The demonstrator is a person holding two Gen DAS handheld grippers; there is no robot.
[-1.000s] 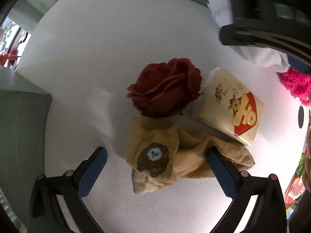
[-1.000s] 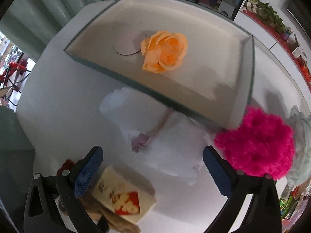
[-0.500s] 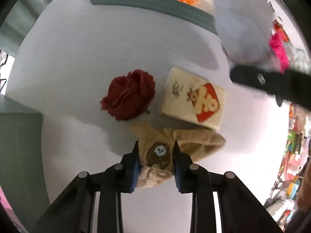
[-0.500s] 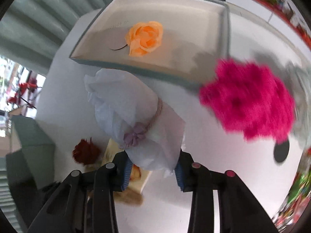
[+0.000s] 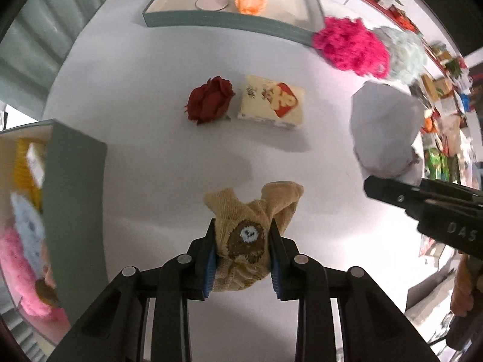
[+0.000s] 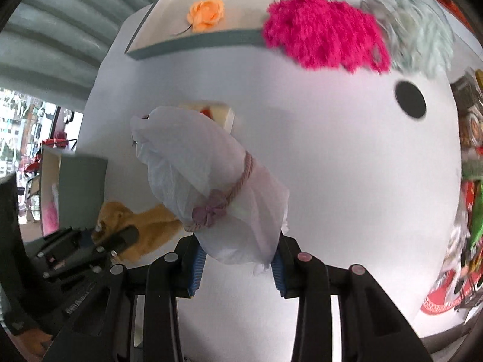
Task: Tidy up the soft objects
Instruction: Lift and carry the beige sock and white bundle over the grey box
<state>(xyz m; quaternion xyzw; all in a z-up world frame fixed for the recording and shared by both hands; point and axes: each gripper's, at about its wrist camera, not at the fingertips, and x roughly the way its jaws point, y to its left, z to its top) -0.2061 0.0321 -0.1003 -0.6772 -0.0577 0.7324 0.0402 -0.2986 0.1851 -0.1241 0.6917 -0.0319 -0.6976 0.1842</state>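
Since the earlier frames both tools have closed and lifted: the left gripper (image 5: 241,253), which was straddling the tan sock (image 5: 246,241) on the white table (image 5: 169,69), is now clamping it by the knitted bear patch, and the right gripper (image 6: 238,262), which was open above the white pouch (image 6: 211,187), is now squeezing that pouch; both loads are hanging clear of the tabletop.

The step in hand looks like carrying two picked items toward a container. Next, each probably needs moving over a box and letting go, perhaps the grey-green bin (image 5: 75,187) at the left, where fluffy pink and pale blue things are already lying.

The sock is ribbed, limp knit, bunching into two floppy lobes. The pouch is thin, crinkly fabric, cinched by a mauve cord with a bow. Further off, a dark red fabric rose (image 5: 209,99) is lying just beside a cream tissue pack (image 5: 271,105). Beyond, a shaggy magenta pompom (image 5: 350,48) is touching a pale green one. Farthest, the shallow tray (image 5: 229,24) is holding an orange fabric rose (image 5: 250,0) and a flat disc.
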